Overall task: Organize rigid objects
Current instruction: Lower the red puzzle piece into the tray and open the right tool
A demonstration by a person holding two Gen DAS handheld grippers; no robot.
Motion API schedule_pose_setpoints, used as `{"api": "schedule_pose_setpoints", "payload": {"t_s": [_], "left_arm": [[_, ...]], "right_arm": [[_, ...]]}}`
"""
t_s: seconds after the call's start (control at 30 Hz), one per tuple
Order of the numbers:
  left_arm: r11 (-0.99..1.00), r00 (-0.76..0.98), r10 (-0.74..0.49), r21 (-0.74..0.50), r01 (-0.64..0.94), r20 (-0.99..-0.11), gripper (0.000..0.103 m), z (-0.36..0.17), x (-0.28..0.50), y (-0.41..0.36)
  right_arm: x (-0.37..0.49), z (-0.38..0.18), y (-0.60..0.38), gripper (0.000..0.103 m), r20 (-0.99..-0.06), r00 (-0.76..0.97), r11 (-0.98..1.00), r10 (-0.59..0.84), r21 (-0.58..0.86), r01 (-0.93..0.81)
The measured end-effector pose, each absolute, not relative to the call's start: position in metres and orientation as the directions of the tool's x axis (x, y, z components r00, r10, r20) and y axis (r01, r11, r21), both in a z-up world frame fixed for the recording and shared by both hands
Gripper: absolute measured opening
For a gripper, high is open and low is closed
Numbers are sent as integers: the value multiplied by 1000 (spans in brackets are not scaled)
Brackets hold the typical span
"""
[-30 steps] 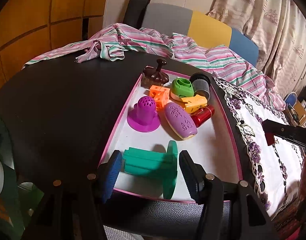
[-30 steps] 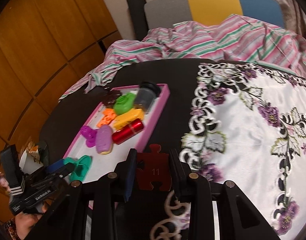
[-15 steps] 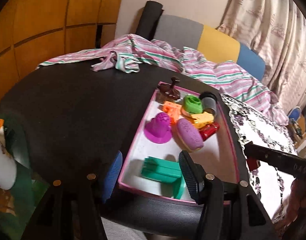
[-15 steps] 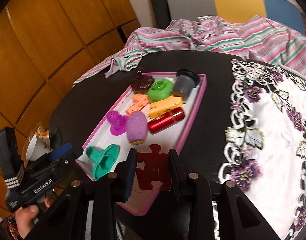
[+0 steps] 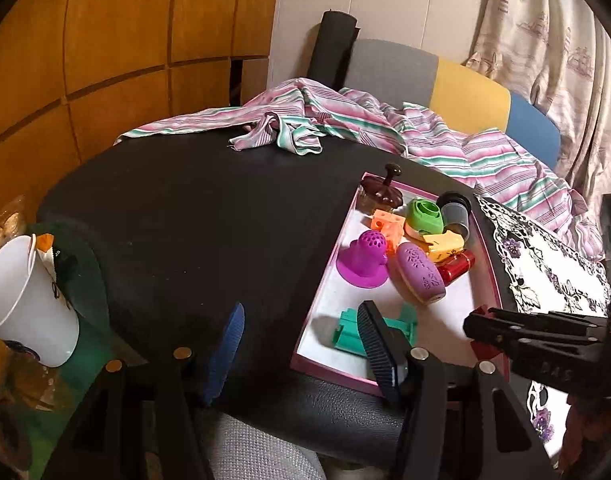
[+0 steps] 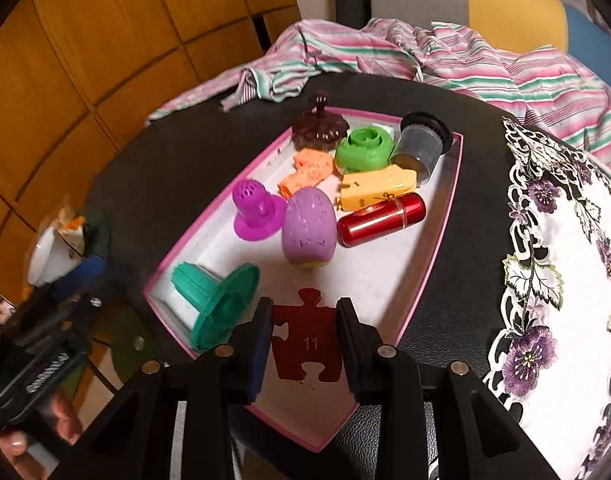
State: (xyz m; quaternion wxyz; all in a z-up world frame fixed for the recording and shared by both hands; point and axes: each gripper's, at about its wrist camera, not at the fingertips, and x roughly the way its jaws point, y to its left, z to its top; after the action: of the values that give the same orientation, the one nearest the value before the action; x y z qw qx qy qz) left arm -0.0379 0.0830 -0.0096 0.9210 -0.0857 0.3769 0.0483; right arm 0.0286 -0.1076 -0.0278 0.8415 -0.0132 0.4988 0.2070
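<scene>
Right gripper [image 6: 305,340] clamped on red puzzle piece [image 6: 307,342] above tray [image 6: 441,236] near end; left gripper [image 5: 301,344] open, empty, beside tray

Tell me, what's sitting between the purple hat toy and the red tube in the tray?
The purple egg-shaped toy sits between the purple hat toy and the red tube; the right wrist view shows it best.

A lived-in home room: warm wooden wall panels [image 5: 105,40] fill the upper left, a patterned curtain [image 5: 553,40] hangs at upper right, and a striped shirt [image 5: 345,120] lies rumpled across the black table [image 5: 185,220] before a multicoloured chair [image 5: 445,88].
</scene>
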Motion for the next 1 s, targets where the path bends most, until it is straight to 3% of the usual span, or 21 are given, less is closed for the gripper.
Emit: {"api": "schedule_pose_setpoints", "payload": {"t_s": [0.4, 1.0], "left_arm": [[973, 710, 20, -149, -175, -704, 60, -8, -38, 86], [983, 669, 49, -84, -165, -741, 60, -9, -28, 67]], "right_arm": [[39, -39, -93, 32, -880, 423, 949, 215, 87, -303], [38, -49, -99, 33, -896, 388, 955, 218, 113, -275]]}}
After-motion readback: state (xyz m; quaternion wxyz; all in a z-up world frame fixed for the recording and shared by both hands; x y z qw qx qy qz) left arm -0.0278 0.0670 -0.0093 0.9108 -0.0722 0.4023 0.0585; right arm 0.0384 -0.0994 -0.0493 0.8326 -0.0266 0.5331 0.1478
